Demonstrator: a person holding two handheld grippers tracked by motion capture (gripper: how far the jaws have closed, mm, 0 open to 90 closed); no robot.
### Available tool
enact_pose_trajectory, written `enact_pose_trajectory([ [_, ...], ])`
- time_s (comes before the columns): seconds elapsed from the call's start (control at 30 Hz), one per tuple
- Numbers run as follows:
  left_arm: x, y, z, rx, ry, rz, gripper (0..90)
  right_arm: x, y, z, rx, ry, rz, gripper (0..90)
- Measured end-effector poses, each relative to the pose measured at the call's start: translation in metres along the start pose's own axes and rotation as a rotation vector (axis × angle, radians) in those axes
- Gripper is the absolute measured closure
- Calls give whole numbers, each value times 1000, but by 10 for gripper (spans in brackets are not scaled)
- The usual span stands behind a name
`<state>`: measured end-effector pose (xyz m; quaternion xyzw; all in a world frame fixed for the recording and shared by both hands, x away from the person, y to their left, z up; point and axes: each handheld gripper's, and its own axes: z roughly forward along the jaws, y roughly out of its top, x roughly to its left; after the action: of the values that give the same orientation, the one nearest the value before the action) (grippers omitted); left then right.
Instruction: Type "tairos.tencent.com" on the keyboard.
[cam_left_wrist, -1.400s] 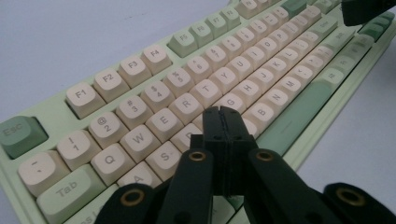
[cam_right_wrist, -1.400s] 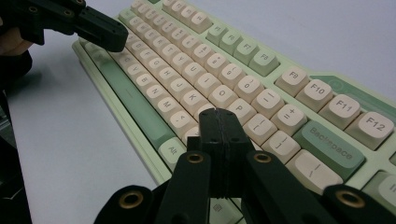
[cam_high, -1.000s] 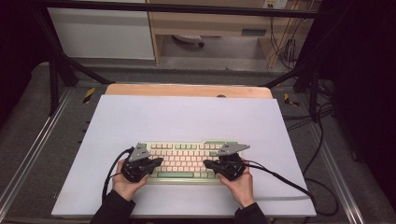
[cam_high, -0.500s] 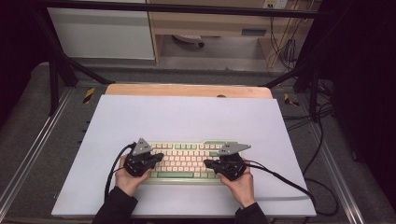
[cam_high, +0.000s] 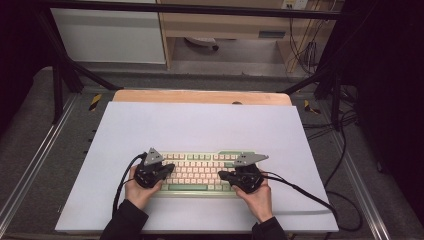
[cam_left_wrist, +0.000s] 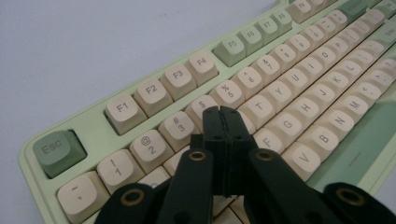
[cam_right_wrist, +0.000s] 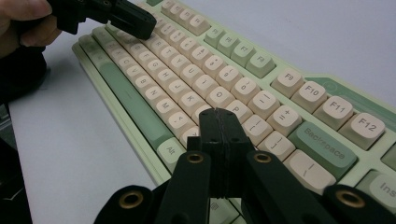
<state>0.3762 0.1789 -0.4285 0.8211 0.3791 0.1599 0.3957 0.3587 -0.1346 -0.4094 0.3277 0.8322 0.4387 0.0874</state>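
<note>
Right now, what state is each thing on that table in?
Keyboard: flat on the white mat, right way up, nothing gripped.
Left gripper: jaws shut, empty, tip over the keys near 4 and R.
Right gripper: jaws shut, empty, tip over the keys near P.

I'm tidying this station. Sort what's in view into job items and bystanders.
In the job:
- keyboard, green with cream keys
- left claw, shut, over the left-hand keys
- right claw, shut, over the right-hand keys

Lying about:
- white mat under the keyboard
- wooden board at the far edge
- loose cables at the right
</note>
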Motion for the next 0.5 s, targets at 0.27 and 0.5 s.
enact_pose_trajectory([
  [0.27, -1, 0, 1, 1, -2, 7, 900, 0, 0, 1, -1, -1, -5, 900],
  [0.5, -1, -1, 2, 4, -5, 8, 900, 0, 0, 1, -1, 0, -8, 900],
])
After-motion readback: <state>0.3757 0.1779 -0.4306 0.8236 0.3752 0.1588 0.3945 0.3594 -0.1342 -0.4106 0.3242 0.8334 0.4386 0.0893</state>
